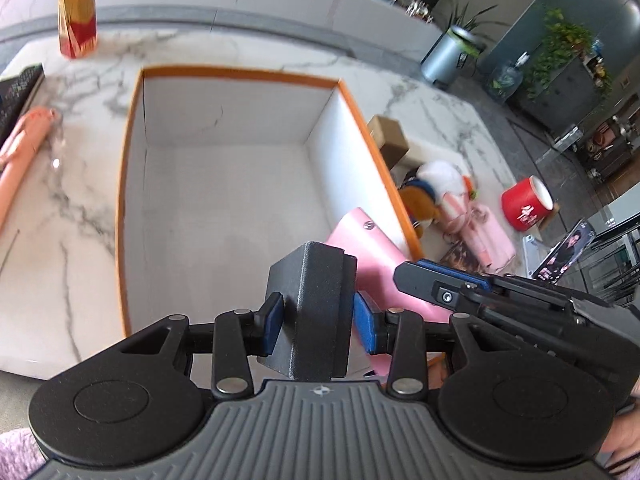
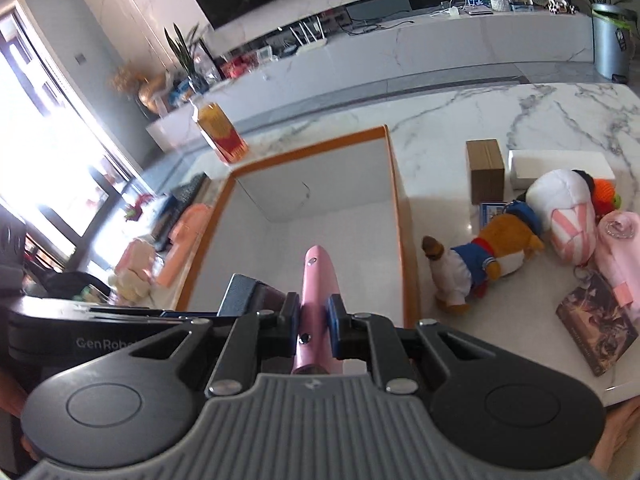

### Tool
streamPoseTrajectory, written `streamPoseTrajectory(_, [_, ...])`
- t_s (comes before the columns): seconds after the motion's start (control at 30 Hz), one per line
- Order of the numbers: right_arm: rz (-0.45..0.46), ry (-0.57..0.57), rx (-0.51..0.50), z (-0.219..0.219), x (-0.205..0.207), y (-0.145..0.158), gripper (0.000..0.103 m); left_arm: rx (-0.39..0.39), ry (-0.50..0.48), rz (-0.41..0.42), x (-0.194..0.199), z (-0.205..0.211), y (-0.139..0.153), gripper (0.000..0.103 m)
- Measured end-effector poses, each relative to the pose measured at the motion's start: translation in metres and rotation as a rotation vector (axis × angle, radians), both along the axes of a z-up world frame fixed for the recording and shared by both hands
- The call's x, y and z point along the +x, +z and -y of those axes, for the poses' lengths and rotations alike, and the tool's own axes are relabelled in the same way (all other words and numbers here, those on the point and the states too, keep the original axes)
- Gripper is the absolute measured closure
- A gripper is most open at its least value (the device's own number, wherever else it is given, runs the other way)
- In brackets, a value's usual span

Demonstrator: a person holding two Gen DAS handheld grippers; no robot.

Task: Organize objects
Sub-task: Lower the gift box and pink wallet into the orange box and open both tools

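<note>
My left gripper is shut on a dark grey block, its blue pads pressing both sides. It hangs over the near edge of an open white box with an orange rim. My right gripper is shut on a flat pink wallet, seen edge-on and pointing into the same box. In the left wrist view the wallet sits just right of the block, above the box's near right corner. The box's white floor shows bare where it is visible.
A bottle with an orange and red label stands behind the box. To the right lie plush toys, a cardboard box, a white box, a book and a red cup. A pink roll lies on the left.
</note>
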State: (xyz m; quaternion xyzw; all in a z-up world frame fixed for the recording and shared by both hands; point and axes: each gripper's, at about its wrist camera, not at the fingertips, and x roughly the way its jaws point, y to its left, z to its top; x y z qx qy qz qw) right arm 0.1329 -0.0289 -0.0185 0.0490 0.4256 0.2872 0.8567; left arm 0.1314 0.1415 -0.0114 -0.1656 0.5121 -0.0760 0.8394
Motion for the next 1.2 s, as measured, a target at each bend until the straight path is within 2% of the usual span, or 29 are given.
streamPoseTrajectory(0.1, [0.031,-0.018,-0.096,-0.005,0.0,-0.006,0.088,-0.012,0.019,-0.032,0.007,-0.002,-0.009,0.058])
streamPoseTrajectory(0.2, [0.043,-0.022,-0.173,-0.01,-0.001,-0.01,0.088,-0.058,0.044,-0.065,0.012,-0.003,-0.019,0.058])
streamPoseTrajectory(0.37, [0.108,0.024,-0.336,-0.026,-0.011,-0.014,0.088,-0.093,0.063,-0.114,0.018,-0.002,-0.035,0.058])
streamPoseTrajectory(0.6, [0.108,0.063,-0.437,-0.036,-0.013,-0.023,0.088,-0.114,0.054,-0.164,0.021,0.001,-0.044,0.058])
streamPoseTrajectory(0.73, [0.109,0.072,-0.458,-0.038,-0.013,-0.024,0.091,-0.12,0.059,-0.19,0.023,0.001,-0.049,0.058])
streamPoseTrajectory(0.87, [0.086,0.083,-0.438,-0.033,-0.012,-0.021,0.091,-0.125,0.054,-0.211,0.024,0.004,-0.052,0.059])
streamPoseTrajectory(0.97, [0.038,0.092,-0.367,-0.023,-0.011,-0.017,0.086,-0.125,0.05,-0.217,0.025,0.005,-0.052,0.058])
streamPoseTrajectory(1.07, [0.021,0.098,-0.266,-0.009,-0.013,-0.005,0.075,-0.132,0.051,-0.226,0.027,0.004,-0.052,0.058])
streamPoseTrajectory(1.2, [0.066,0.038,-0.216,0.01,-0.015,0.012,0.066,-0.152,0.058,-0.244,0.029,0.004,-0.056,0.058])
